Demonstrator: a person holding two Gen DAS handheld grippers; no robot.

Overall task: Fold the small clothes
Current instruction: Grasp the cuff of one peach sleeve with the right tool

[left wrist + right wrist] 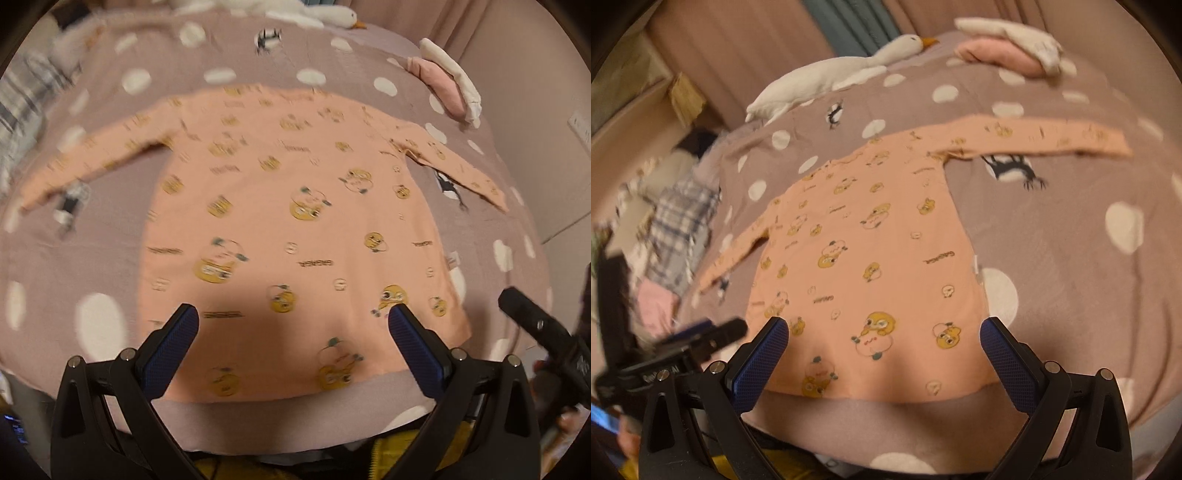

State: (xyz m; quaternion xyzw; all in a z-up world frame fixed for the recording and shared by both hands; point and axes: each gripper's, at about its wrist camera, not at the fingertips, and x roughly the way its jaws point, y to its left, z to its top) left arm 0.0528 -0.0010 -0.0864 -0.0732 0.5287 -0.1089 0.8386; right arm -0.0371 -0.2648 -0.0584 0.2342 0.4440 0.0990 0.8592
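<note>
Both grippers, left [293,319] and right [884,334], are held with jaws wide, gripping nothing. A peach long-sleeved shirt [295,206] (sleeves outspread) is laid flat mid-frame on the spotted bedspread [110,251].

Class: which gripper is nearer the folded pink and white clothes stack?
Right. The right gripper hovers nearer the stack; the left gripper hovers further left.

The left gripper [293,319] is wide open. Its two blue fingers [168,354] point forward and hold nothing. The right gripper [884,332] is wide open too, with nothing between its blue fingers [1006,363]. The two grippers sit side by side, near each other, at the near edge.
</note>
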